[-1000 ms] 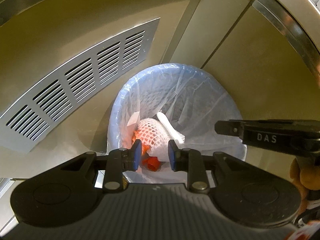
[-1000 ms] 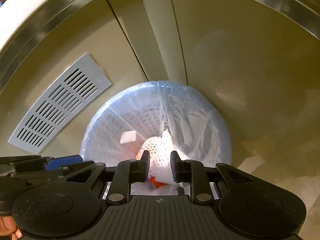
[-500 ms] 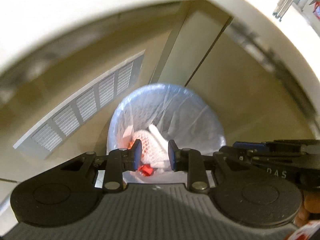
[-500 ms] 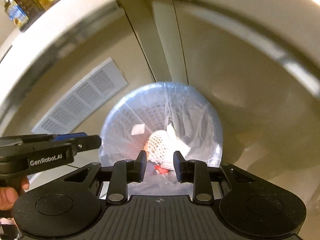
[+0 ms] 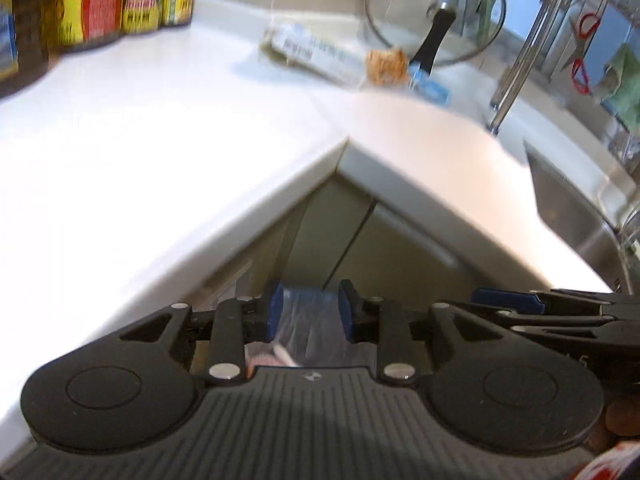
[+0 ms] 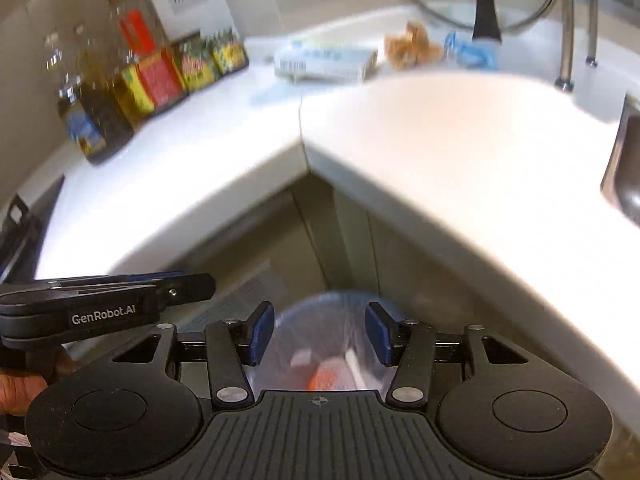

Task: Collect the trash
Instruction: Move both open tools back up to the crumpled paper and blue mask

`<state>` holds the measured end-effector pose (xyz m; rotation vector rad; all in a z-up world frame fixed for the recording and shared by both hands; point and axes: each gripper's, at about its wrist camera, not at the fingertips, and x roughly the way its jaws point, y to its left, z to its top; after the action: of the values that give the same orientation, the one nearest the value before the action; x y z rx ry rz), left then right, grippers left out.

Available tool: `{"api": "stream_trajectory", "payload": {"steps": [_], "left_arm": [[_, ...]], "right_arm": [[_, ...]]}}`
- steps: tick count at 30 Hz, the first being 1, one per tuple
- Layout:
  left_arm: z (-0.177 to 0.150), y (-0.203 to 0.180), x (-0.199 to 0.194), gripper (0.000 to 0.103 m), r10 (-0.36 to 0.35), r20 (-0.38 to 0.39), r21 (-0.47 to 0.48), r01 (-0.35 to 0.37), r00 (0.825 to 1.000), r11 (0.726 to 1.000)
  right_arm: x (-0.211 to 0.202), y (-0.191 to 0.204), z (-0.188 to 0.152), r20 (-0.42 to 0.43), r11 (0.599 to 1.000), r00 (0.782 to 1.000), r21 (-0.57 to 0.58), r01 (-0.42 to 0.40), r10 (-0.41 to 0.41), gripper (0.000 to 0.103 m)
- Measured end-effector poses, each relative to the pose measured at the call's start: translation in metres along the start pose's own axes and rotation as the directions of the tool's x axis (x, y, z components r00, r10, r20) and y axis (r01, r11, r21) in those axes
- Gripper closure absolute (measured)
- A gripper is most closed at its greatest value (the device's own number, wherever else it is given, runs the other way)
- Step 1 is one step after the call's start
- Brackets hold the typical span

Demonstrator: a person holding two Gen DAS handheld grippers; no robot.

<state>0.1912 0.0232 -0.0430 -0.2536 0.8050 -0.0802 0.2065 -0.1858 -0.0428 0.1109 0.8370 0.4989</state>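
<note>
The bin (image 6: 332, 312) with its clear liner stands on the floor in the counter's inner corner, far below both grippers. Orange and white trash (image 6: 326, 376) lies inside it. My left gripper (image 5: 310, 310) hangs above the bin, its jaws opening a little with nothing between them. The jaws of my right gripper (image 6: 320, 332) are opening wider and are also empty. On the counter's far side lie a flat printed packet (image 6: 326, 60), a crumpled brown scrap (image 6: 412, 46) and a blue wrapper (image 6: 470, 50). The left wrist view shows the same packet (image 5: 312, 54) and scrap (image 5: 386, 66).
The white L-shaped counter (image 6: 440, 140) fills both views. Bottles and jars (image 6: 152, 76) line its left back. A glass lid with a black handle (image 6: 484, 4) leans behind the trash, beside a faucet (image 6: 564, 40). A steel sink (image 5: 580, 216) lies at the right.
Both grippers have risen from just over the bin to above counter height, so the countertop has come into view. The right jaws have spread noticeably; the left ones only slightly.
</note>
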Motion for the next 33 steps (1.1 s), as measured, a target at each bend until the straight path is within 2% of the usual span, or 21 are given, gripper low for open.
{"api": "stream_trajectory", "payload": {"steps": [5, 7, 10, 15, 25, 33], "left_arm": [[0.025, -0.002, -0.014, 0.072, -0.002, 0.058, 0.007, 0.001, 0.998, 1.000], [0.035, -0.002, -0.020, 0.066, 0.001, 0.074, 0.011, -0.002, 0.997, 1.000], [0.047, 0.000, -0.025, 0.040, 0.011, 0.098, 0.014, -0.012, 0.995, 1.000], [0.057, 0.000, -0.031, 0.035, 0.015, 0.125, 0.030, -0.019, 0.992, 0.999], [0.077, -0.019, -0.024, 0.035, -0.031, 0.142, 0.100, 0.017, 0.989, 0.995], [0.110, -0.049, 0.008, 0.035, -0.028, 0.170, 0.123, 0.007, 0.985, 0.992]], "right_arm": [[-0.015, -0.004, 0.018, 0.065, 1.000, 0.998, 0.011, 0.020, -0.021, 0.046], [-0.018, -0.007, 0.025, 0.087, 0.999, 0.996, 0.016, 0.031, -0.032, 0.044], [-0.028, -0.014, 0.032, 0.121, 0.998, 0.991, 0.028, 0.048, -0.051, 0.038], [-0.041, -0.019, 0.041, 0.174, 0.996, 0.981, 0.047, 0.082, -0.089, 0.034], [-0.064, -0.042, 0.049, 0.230, 0.982, 0.956, 0.093, 0.165, -0.182, 0.033], [-0.040, -0.090, 0.097, 0.243, 0.982, 0.952, 0.081, 0.172, -0.186, 0.033]]}}
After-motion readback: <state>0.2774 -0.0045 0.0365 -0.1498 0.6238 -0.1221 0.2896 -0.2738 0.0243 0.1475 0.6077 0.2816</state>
